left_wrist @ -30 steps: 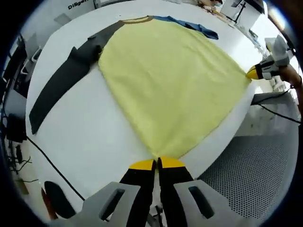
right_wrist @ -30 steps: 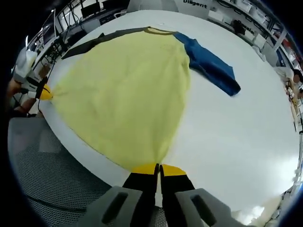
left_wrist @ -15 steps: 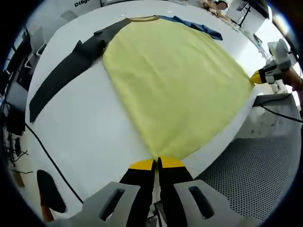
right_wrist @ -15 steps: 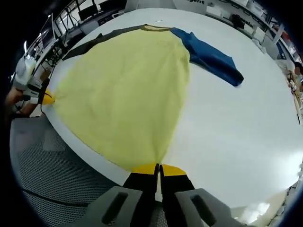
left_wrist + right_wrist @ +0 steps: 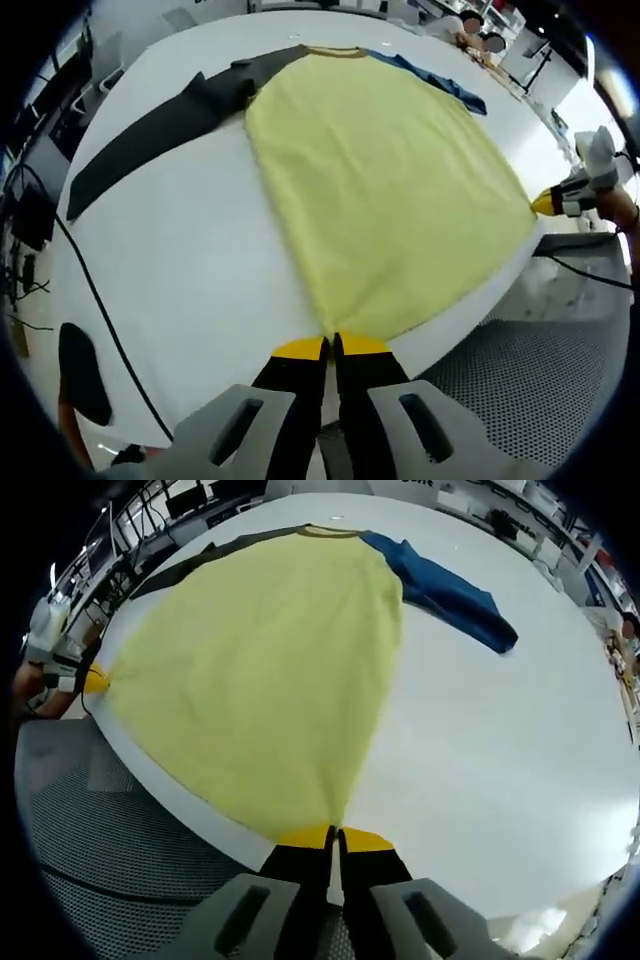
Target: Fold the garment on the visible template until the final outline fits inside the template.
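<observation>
A yellow shirt (image 5: 385, 190) with one dark grey sleeve (image 5: 150, 140) and one blue sleeve (image 5: 440, 82) lies spread flat on a white table (image 5: 190, 290). My left gripper (image 5: 332, 345) is shut on one hem corner of the shirt at the table's near edge. In the right gripper view, the same yellow shirt (image 5: 260, 660) runs away from my right gripper (image 5: 333, 835), which is shut on the other hem corner; the blue sleeve (image 5: 450, 595) lies to its right. The right gripper (image 5: 552, 203) enters the left gripper view at the right; the left gripper (image 5: 90, 680) appears at the left of the right gripper view.
A black cable (image 5: 95, 310) crosses the table's left part. Perforated grey flooring (image 5: 520, 380) lies beyond the table edge, also seen as the grey floor (image 5: 110, 830) in the right gripper view. Shelves and desks (image 5: 180, 505) stand behind the table.
Both views have shifted as the hands moved; the shirt body looks pulled a little straighter and flatter. Both grippers stay shut on the hem corners.
</observation>
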